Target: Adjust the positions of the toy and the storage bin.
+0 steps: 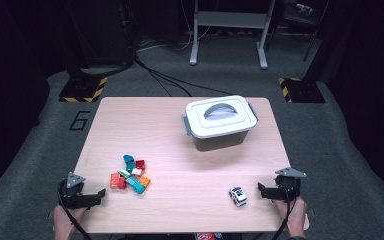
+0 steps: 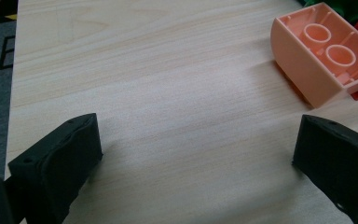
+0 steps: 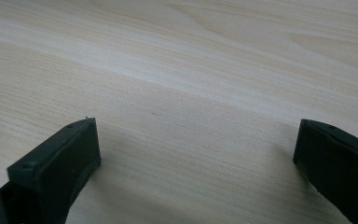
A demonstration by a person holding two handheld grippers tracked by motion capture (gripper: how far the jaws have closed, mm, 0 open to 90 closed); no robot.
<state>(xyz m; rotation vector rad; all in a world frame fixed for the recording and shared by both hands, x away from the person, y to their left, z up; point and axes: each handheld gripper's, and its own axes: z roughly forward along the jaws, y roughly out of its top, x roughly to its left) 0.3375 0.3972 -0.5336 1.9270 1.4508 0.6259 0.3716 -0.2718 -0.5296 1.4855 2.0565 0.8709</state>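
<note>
A: Dark room, grey carpet, pale wood table [image 1: 180, 125]. Metal frame legs at the back, cables on the floor, hazard-tape plates at both far corners. A "6" is marked on the carpet left of the table.

B: Grippers?

A: Both at the near edge, each in a hand. Left gripper [image 1: 100, 194] at the near-left corner, right gripper [image 1: 261, 190] at the near-right. Well apart.

B: Jaw state?

A: Both wide, nothing between them. In the left gripper view, bare wood lies in the left gripper's [image 2: 196, 149] gap. The right gripper [image 3: 196, 147] view has the same, plain wood grain.

B: Where are the bricks?

A: Bricks [image 1: 130, 174] in a loose heap, near-left of centre, just right of the left gripper and beyond it. Orange, red, teal, white. Not touched. In the left gripper view a peach brick [image 2: 319, 53] lies on its side at upper right, hollow underside facing the camera, red and green pieces behind it.

B: Anything else?

A: Toy car [image 1: 238, 196], white and dark, near the right gripper, just left of it, apart. Lidded grey bin [image 1: 221, 122] at far right of centre, lid on, handle flat.
</note>
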